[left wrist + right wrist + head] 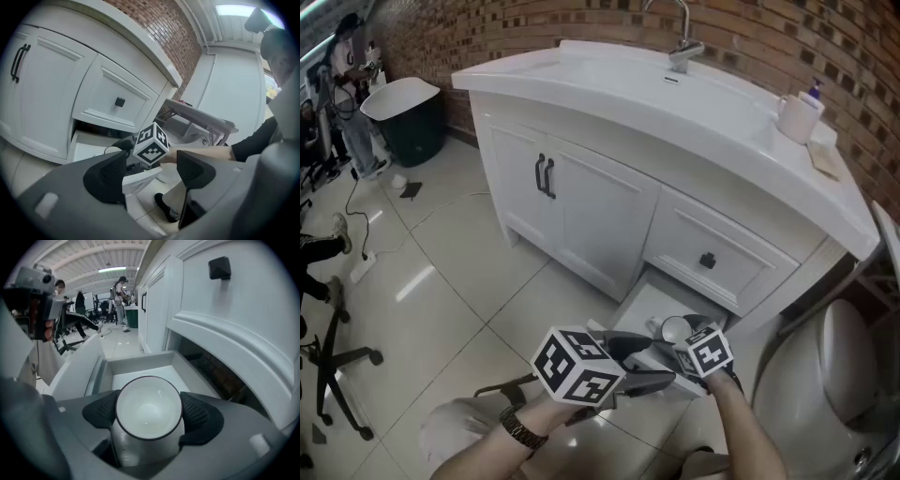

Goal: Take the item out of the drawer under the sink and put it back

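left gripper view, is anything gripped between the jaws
No, the left gripper has its two black jaws standing wide apart, with nothing clamped in the gap.

White mug (796,116) beside, perhaps, soap bottle (813,92)

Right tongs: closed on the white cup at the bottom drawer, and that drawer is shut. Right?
Not quite: the bottom drawer is pulled open, not shut, as the right gripper view shows. The rest holds: the right tongs are closed on the white cup at that drawer.
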Action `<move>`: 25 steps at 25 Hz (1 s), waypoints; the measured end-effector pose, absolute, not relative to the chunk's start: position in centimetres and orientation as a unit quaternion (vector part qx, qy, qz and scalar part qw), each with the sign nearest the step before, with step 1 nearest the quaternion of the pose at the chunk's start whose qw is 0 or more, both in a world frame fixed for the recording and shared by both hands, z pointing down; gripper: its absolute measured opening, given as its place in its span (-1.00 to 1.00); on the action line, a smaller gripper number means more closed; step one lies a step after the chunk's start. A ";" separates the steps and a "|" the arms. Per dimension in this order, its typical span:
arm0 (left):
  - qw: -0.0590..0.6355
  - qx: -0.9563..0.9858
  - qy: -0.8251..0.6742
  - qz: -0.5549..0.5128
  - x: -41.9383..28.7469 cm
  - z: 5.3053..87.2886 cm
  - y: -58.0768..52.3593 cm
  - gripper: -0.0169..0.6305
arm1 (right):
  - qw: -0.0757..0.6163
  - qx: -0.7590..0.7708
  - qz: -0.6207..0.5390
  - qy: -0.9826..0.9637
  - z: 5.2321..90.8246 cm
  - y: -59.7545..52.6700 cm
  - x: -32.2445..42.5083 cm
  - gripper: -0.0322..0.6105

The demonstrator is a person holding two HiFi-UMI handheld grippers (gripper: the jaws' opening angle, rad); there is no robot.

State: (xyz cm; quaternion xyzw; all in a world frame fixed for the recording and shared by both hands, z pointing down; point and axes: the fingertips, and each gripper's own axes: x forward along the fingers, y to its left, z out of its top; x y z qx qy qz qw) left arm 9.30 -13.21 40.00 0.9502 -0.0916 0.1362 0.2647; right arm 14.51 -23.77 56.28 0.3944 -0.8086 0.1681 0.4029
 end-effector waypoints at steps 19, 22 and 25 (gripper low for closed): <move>0.230 0.961 -0.154 0.003 8.2 34.7 -15.1 0.09 | 0.107 0.450 -0.030 -0.886 33.6 -15.9 14.8 0.34; 0.228 0.959 -0.166 -0.003 8.2 34.6 -15.4 0.08 | 0.107 0.451 -0.030 -0.886 33.5 -15.6 14.8 0.34; 0.276 0.954 -0.118 0.006 9.1 34.9 -14.5 0.07 | 0.110 0.450 -0.031 -0.886 33.7 -15.6 14.8 0.34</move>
